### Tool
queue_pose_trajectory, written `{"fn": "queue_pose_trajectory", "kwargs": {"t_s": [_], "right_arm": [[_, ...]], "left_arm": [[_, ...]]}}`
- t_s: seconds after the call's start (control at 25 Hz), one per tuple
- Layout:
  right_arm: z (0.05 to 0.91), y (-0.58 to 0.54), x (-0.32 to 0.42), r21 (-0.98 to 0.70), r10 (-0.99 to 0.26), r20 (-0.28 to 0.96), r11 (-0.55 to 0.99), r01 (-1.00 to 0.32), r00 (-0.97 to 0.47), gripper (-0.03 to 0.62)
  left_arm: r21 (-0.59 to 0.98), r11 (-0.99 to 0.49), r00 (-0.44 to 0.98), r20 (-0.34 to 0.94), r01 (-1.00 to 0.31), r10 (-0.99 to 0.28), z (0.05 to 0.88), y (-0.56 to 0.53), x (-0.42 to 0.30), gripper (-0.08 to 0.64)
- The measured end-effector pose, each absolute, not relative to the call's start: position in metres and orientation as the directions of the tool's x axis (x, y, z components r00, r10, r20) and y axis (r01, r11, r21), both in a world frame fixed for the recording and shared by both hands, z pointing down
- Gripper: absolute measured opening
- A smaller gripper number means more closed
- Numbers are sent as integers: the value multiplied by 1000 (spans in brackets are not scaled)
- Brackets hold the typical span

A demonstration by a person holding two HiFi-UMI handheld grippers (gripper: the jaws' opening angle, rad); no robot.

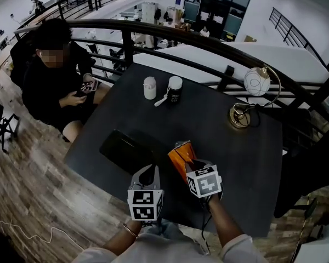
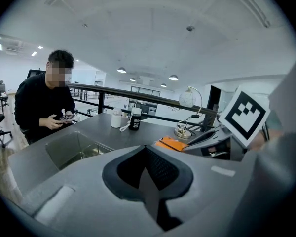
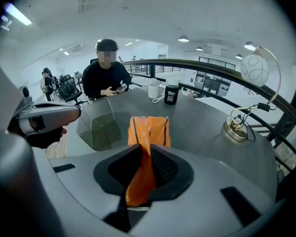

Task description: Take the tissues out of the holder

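A dark tabletop [image 1: 230, 147] is seen from above, ringed by a curved black railing [image 1: 208, 43].

At 6 o'clock on the tabletop, the wearer holds a pair of tongs in each hand, each carrying a cube with square markers. The right tongs [image 1: 195, 164] are clamped narrowly on one end of an orange tissue pack [image 1: 182, 153]. In the right gripper view, the orange wrapper is pinched between the two dark pads [image 3: 163, 166] and the rest of the pack [image 3: 148, 131] juts out ahead over the tabletop. Whether its far end rests on the surface cannot be told.

The left tongs [image 1: 147, 173] sit just at 9 o'clock from the right ones. Their jaws are drawn together with nothing between them, as the left gripper view [image 2: 149, 179] shows.

The holder [image 1: 126, 148], a clear open-topped box, lies on the tabletop at about 7 o'clock. The pack is outside it, close by its 3 o'clock side. The right gripper view shows the holder [image 3: 96, 122] with no tissues visible inside.

Toward 12 o'clock stand a white cup [image 1: 149, 87] and a dark jar [image 1: 175, 89] with a white lid, with a white spoon [image 1: 161, 101] lying between them. At 2 o'clock is a lamp [image 1: 256, 82] with a round white shade on a curved brass stem.

At 10 o'clock, off the tabletop's edge, a seated person [image 1: 49, 78] in black holds a phone [image 1: 88, 86] in both hands.
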State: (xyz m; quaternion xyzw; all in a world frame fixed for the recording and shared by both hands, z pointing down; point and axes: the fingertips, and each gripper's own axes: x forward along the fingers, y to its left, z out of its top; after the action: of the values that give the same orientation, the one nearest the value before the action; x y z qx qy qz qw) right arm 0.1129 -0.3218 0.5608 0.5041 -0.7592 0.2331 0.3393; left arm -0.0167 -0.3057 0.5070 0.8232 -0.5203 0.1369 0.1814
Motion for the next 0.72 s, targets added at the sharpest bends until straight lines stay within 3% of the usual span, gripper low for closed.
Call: {"fn": "queue_pose_trajectory", "kwargs": {"t_s": [0.72], "right_arm": [[618, -314, 113, -34, -548, 802, 357, -933, -239, 74]], "left_arm": [[166, -385, 416, 472, -908, -777, 537, -299, -18, -12]]}}
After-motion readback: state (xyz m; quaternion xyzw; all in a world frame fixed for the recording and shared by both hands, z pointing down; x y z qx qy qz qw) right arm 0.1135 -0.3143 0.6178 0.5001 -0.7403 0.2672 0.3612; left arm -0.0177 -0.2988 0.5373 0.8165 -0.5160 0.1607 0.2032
